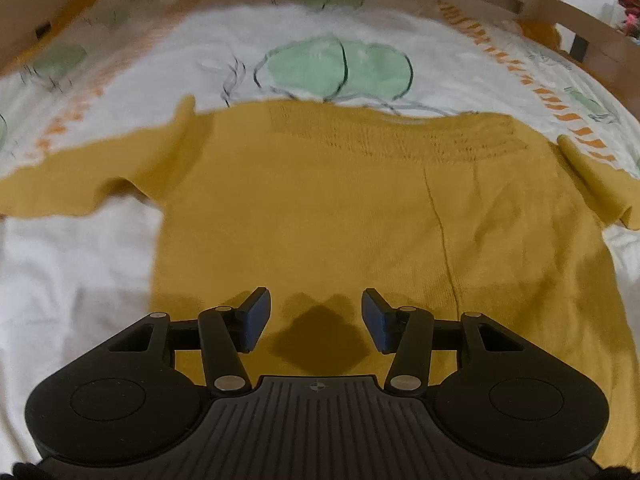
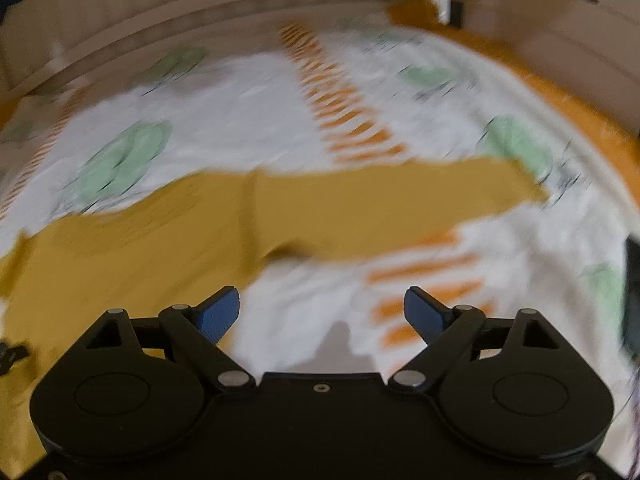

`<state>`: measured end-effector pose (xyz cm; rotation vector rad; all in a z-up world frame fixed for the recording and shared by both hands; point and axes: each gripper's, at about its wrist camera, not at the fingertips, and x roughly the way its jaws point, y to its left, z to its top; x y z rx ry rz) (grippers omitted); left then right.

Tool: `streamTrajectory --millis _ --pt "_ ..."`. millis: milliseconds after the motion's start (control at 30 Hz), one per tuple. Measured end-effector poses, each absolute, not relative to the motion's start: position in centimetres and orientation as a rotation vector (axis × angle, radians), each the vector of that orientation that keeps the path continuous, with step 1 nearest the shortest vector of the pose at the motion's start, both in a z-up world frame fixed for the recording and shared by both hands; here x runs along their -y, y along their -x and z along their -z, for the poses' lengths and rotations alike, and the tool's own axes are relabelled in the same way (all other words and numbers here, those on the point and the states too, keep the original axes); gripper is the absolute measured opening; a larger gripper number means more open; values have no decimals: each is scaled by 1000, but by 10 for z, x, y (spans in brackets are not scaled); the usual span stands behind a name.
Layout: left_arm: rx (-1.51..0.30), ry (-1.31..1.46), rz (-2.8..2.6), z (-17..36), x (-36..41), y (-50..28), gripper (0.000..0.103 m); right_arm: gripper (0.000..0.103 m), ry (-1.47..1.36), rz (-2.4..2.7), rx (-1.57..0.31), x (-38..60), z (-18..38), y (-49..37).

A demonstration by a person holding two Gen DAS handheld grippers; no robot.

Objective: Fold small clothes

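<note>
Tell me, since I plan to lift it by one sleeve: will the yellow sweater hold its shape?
Probably not. The sweater is a soft knit lying creased on the bedsheet, so it should droop. Its sleeve may stretch. It looks light, and unlikely to slip.

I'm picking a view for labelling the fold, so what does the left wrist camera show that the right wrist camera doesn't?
Only the left wrist view shows the mustard sweater whole: body, ribbed neckline and both sleeves, with the open left claw over its near part. Only the right wrist view shows the right sleeve stretched out, and the open right claw over bare bedcover. Both show the sweater on the bedcover, ungripped.
</note>
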<state>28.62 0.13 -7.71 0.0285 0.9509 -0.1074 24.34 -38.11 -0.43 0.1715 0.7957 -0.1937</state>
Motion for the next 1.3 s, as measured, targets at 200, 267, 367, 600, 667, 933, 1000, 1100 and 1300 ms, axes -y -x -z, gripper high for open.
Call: streamTrajectory --millis 200,267,367,600,667,933,1000,1100,1300 --pt "-953 -96 101 94 10 -291 50 89 -102 306 -774 449 4 -289" --pt "-928 -128 97 95 15 -287 50 88 -107 346 -786 474 8 -302" --pt "-894 -142 92 99 18 -282 51 75 -174 408 -821 516 18 -320" --pt "-913 -124 106 98 15 -288 53 70 -372 532 -826 590 37 -334" --pt "-927 -105 113 98 13 -291 54 70 -385 555 -818 600 40 -335" --pt "-934 -89 122 98 12 -291 55 70 -427 602 -846 617 68 -354" --pt "-937 -83 121 98 12 -292 55 69 -451 604 -848 619 76 -355" --pt "-944 -75 122 96 12 -295 55 56 -494 587 -820 622 82 -351" --pt "-965 -52 155 89 9 -297 54 6 -473 496 -753 606 59 -352"
